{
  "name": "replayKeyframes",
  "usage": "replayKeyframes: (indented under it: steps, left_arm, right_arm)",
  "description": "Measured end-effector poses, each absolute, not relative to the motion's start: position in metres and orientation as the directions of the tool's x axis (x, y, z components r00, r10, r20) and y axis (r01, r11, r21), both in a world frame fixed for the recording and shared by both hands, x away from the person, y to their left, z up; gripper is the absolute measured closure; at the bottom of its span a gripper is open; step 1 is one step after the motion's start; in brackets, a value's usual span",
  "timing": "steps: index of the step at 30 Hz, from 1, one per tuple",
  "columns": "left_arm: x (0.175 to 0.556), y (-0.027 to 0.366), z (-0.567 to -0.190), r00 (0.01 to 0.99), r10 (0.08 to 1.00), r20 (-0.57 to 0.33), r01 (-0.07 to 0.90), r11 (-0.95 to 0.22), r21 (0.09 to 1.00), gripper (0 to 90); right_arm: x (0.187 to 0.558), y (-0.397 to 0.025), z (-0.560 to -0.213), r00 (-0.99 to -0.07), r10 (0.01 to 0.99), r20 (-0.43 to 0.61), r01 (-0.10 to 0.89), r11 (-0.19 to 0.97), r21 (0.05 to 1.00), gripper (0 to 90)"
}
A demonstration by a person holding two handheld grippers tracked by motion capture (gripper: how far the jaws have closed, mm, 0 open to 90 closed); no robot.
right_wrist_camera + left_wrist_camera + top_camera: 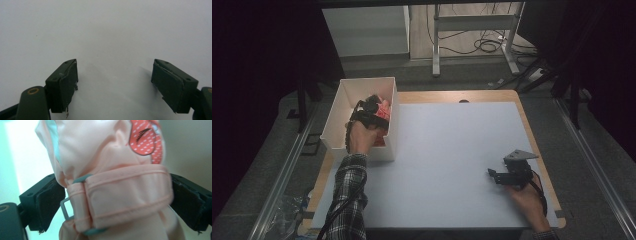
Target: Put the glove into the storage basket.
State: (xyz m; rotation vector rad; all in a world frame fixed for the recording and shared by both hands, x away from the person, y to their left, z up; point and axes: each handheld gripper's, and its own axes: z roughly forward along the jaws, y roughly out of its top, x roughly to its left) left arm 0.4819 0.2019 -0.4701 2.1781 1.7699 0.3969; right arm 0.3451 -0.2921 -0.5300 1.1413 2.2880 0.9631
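— Where is the pink fabric pouch?
— Upper left of the high view, inside the white box, clamped by the left gripper.
— Progress?
— Grasp made; lifting out is judged left. The right gripper is held apart, empty.

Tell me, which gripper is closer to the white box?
The left. The left gripper is inside the white box, shut on a pink fabric item. The right gripper rests far off on the white table mat, jaws open with nothing between them.
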Motion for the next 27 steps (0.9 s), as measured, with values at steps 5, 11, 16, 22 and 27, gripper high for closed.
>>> replayKeyframes:
  steps: [5,11,16,22,27]
  left_arm:
    - [0.476,0.205,-0.461,0.21,0.978,0.017,0.875,-0.196,0.444,4.5]
    - [0.469,0.21,-0.453,0.223,0.975,0.001,0.847,-0.195,0.494,3.9]
    - [0.463,0.213,-0.446,0.217,0.976,0.0,0.832,-0.185,0.523,3.8]
    - [0.457,0.219,-0.435,0.211,0.977,0.0,0.809,-0.174,0.561,3.9]
    - [0.451,0.222,-0.425,0.214,0.977,-0.008,0.791,-0.169,0.588,3.9]
  right_arm:
    - [0.345,-0.292,-0.53,-0.583,0.811,-0.052,0.53,0.428,0.732,21.6]
    - [0.345,-0.292,-0.53,-0.583,0.811,-0.052,0.53,0.428,0.732,21.6]
    - [0.345,-0.292,-0.53,-0.583,0.811,-0.052,0.53,0.428,0.732,21.6]
    - [0.345,-0.292,-0.53,-0.581,0.812,-0.055,0.529,0.428,0.732,21.3]
    - [0.345,-0.292,-0.53,-0.581,0.812,-0.055,0.53,0.428,0.732,21.0]
